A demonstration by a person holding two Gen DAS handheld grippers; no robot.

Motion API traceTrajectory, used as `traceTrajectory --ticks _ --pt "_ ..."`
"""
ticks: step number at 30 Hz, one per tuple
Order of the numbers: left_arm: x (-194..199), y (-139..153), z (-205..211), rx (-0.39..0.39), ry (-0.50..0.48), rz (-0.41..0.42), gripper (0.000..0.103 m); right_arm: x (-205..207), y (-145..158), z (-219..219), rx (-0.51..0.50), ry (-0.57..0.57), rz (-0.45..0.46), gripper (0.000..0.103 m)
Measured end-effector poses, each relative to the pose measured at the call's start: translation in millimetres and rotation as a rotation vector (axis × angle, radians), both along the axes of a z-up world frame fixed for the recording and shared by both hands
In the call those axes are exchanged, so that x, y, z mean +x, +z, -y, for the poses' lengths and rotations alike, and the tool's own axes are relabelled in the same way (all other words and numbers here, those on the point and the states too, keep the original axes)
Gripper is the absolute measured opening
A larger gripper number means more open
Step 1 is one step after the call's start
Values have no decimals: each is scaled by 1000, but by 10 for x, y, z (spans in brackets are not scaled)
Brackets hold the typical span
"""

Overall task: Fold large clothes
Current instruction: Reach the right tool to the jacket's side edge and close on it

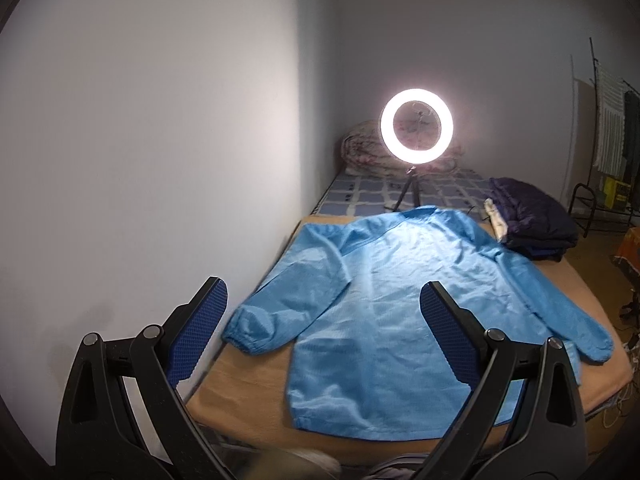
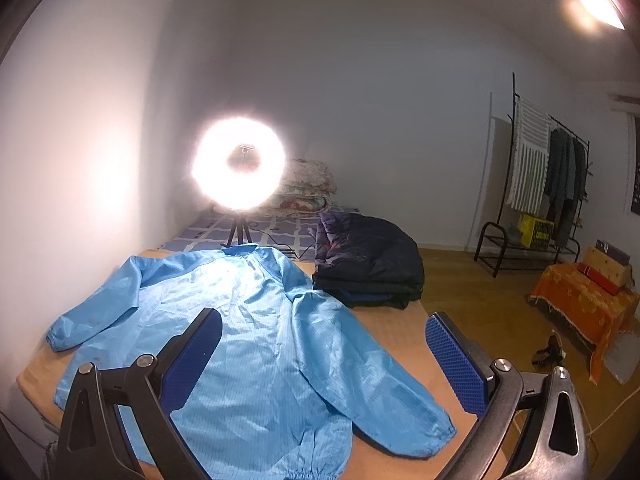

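1. The blue jacket (image 1: 400,300) is lying spread flat on the bed (image 1: 248,384), on a tan sheet; its long axis is running away from the cameras, collar at the far end towards the ring light (image 1: 417,125), hem at the near edge; both sleeves are angling outward and back towards the near side, cuffs nearest the grippers.
2. The left gripper (image 1: 324,308) is hovering above the near end of the jacket, jaws standing wide apart and gripping nothing; the right gripper (image 2: 324,334) is hanging over the jacket's right half, jaws likewise spread and empty.
3. A pile of dark folded clothes (image 2: 368,260) is sitting on the bed just beside the jacket's right shoulder; the ring light on its small tripod is standing just beyond the collar; a rolled floral quilt (image 2: 308,188) is lying behind it in the corner.
4. The bed is running along a white wall (image 1: 160,120); beyond the tan sheet a blue checked cover (image 1: 360,194) is showing; a clothes rack (image 2: 548,184) with hanging garments is standing by the far wall, and an orange-draped piece of furniture (image 2: 580,304) is sitting on the wooden floor.
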State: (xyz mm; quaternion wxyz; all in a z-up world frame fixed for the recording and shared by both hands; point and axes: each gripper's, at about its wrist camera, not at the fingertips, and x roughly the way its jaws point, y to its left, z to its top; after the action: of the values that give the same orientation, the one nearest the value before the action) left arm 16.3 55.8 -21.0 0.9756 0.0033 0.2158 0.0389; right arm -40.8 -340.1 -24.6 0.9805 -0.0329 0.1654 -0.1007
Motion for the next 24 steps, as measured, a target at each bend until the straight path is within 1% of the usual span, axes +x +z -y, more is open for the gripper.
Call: traceTrajectory --ticks 1,3,4,6,9,12,15,17,21,23,24 --pt "10 -28 -29 5 1 -3 99 38 5 -18 -10 9 7 103" --pt "53 -143 -136 44 39 -5 99 148 16 -70 -28 40 27 103" --pt "61 -176 -169 54 43 -4 99 217 14 -99 -39 63 39 103" --pt "142 -303 -271 78 50 -26 99 356 -1 -168 -56 99 65 103" --pt "236 -452 -401 66 37 -61 99 590 -8 -275 -64 136 89 103" --pt "341 -589 -513 50 58 -93 99 842 14 -383 -32 175 73 103" --pt "401 -779 -673 -15 76 -146 99 1084 44 -536 9 228 41 103" --pt "384 -883 -725 -42 82 -170 99 1237 43 -653 36 291 10 103" --pt "333 -1107 -697 -11 102 -209 99 1525 -43 -995 57 421 -65 103" --pt "310 -1229 -706 8 119 -229 99 1720 -142 -1278 78 511 -117 102" --pt "295 -1265 -724 5 123 -237 99 1778 -182 -1374 87 537 -135 102"
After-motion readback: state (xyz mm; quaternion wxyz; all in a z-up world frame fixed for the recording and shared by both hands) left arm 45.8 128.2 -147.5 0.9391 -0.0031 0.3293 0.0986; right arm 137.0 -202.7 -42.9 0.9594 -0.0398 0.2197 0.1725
